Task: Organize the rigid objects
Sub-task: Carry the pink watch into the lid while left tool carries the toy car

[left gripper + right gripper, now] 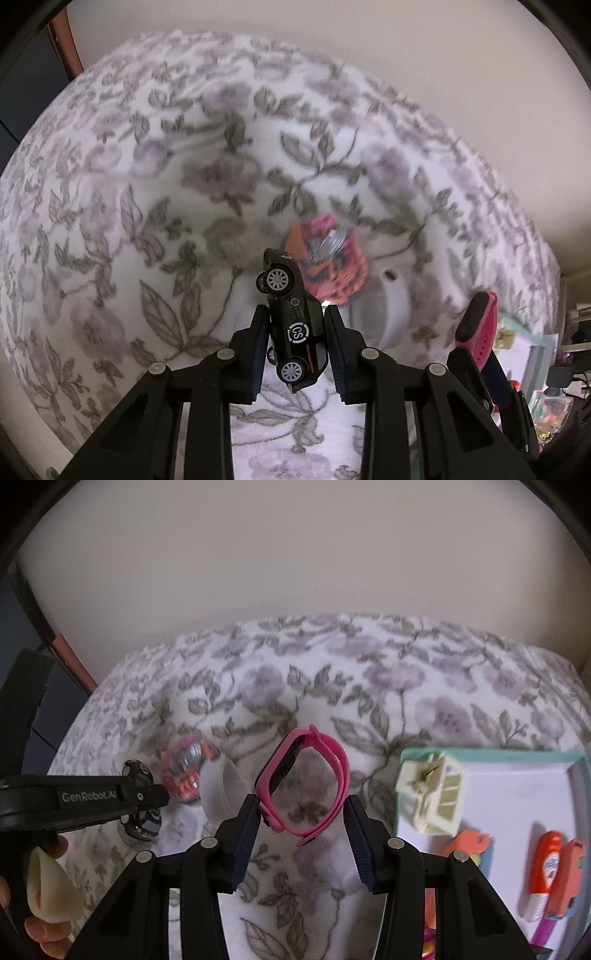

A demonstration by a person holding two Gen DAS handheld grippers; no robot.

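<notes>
I have the black toy car (293,325) pinched nose-up between the pads of the left gripper (295,347), clear of the floral blanket (147,184) that covers the bed; the jaws sit narrow against its roof and underside. My worry there is the hold itself: the pads bear on smooth, curved bodywork, so the car could pivot or slip out if I swing it quickly. The right gripper (301,830) carries the pink fitness band (304,782) as a loop, its jaws partly apart and pressing the loop from both sides. That band looks springy to me, so it could squirm, pop free or hang lopsided once I tilt the wrist. On the blanket below lie a blurred orange-and-pink foil-wrapped object (188,771) and a white band (221,786), both close enough for a low pass to knock. The teal-edged tray (491,755) to the right already holds a cream toy house (430,795) and orange pieces (467,843), and a careless drop there could topple the house or bounce out.
</notes>
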